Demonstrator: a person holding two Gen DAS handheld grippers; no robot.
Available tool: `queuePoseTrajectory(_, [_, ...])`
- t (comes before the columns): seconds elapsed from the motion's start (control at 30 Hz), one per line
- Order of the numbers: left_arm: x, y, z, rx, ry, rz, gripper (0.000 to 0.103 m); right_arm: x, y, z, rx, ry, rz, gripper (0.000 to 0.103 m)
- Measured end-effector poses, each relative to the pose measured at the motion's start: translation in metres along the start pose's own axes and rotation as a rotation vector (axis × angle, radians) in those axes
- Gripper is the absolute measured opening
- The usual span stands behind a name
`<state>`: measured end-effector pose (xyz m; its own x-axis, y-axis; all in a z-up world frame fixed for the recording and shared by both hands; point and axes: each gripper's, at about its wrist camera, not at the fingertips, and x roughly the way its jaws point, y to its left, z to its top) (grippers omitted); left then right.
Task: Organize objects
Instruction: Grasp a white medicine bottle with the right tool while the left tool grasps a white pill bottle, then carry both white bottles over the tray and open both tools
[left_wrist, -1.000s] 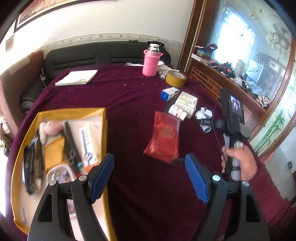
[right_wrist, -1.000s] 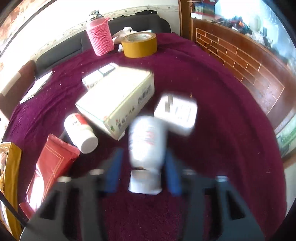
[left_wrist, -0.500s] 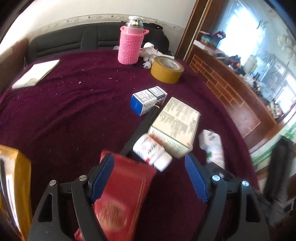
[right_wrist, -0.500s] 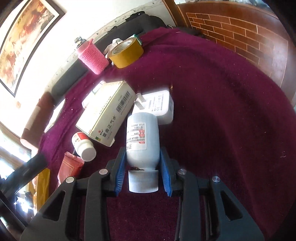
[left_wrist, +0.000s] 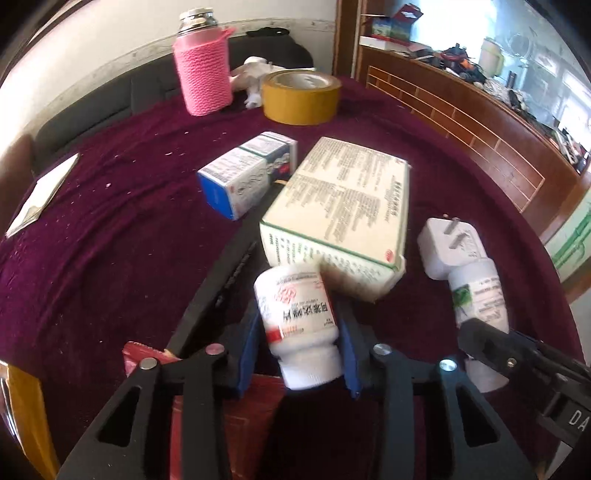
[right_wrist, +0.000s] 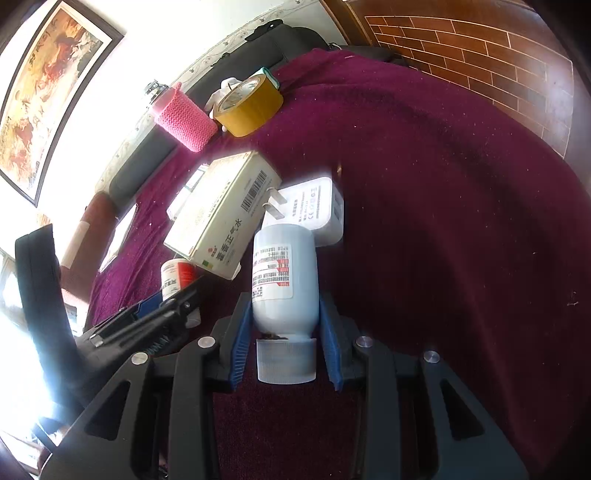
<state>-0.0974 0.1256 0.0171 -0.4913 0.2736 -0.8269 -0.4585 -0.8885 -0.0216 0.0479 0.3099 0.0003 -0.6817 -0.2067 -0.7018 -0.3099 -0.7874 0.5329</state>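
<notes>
- Our left tongs (left_wrist: 297, 345) are closing around the small white pill bottle (left_wrist: 295, 314), which lies on the desk (left_wrist: 110, 236) at six o'clock of the big box (left_wrist: 343, 218), ready to lift.
- Our right tongs (right_wrist: 282, 338) hold the pale blue bottle (right_wrist: 282, 277) tight so we can carry it.

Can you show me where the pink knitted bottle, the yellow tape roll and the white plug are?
pink knitted bottle (left_wrist: 204, 77): left wrist view, on its knitted sleeve.
yellow tape roll (left_wrist: 301, 99): left wrist view, on its outer side.
white plug (right_wrist: 314, 206): right wrist view, on its labelled face.
</notes>
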Motion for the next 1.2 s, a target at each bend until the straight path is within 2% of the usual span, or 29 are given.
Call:
queuePoseTrajectory(0.23, [-0.045, 0.004, -0.007, -0.023, -0.100, -0.042, 0.029, 0.001, 0.000, 0.001, -0.014, -0.013, -0.007, 0.032])
queuePoseTrajectory(0.4, [-0.099, 0.026, -0.027, -0.073, -0.180, -0.079, 0.029, 0.001, -0.002, 0.001, -0.007, -0.021, 0.004, 0.031])
queuePoseTrajectory(0.6, [-0.184, 0.080, -0.081, -0.189, -0.291, -0.082, 0.030, -0.002, -0.005, 0.002, 0.007, -0.038, 0.025, 0.031])
queuePoseTrajectory(0.67, [-0.214, 0.103, -0.108, -0.222, -0.326, -0.051, 0.030, -0.006, -0.002, 0.002, -0.005, -0.061, 0.031, 0.031])
queuePoseTrajectory(0.73, [-0.239, 0.131, -0.136, -0.248, -0.345, 0.016, 0.030, -0.014, 0.006, -0.001, -0.043, -0.096, 0.031, 0.032])
queuePoseTrajectory(0.83, [-0.263, 0.180, -0.181, -0.309, -0.328, 0.111, 0.030, -0.026, 0.026, -0.011, -0.114, -0.122, 0.013, 0.032])
queuePoseTrajectory(0.97, [-0.269, 0.235, -0.233, -0.395, -0.251, 0.186, 0.030, -0.042, 0.072, -0.036, -0.192, -0.069, 0.103, 0.032])
queuePoseTrajectory(1.03, [-0.264, 0.253, -0.255, -0.434, -0.212, 0.196, 0.030, -0.048, 0.103, -0.052, -0.250, -0.042, 0.144, 0.032])
queuePoseTrajectory(1.2, [-0.246, 0.262, -0.285, -0.480, -0.161, 0.189, 0.030, -0.043, 0.182, -0.097, -0.381, 0.077, 0.254, 0.032])
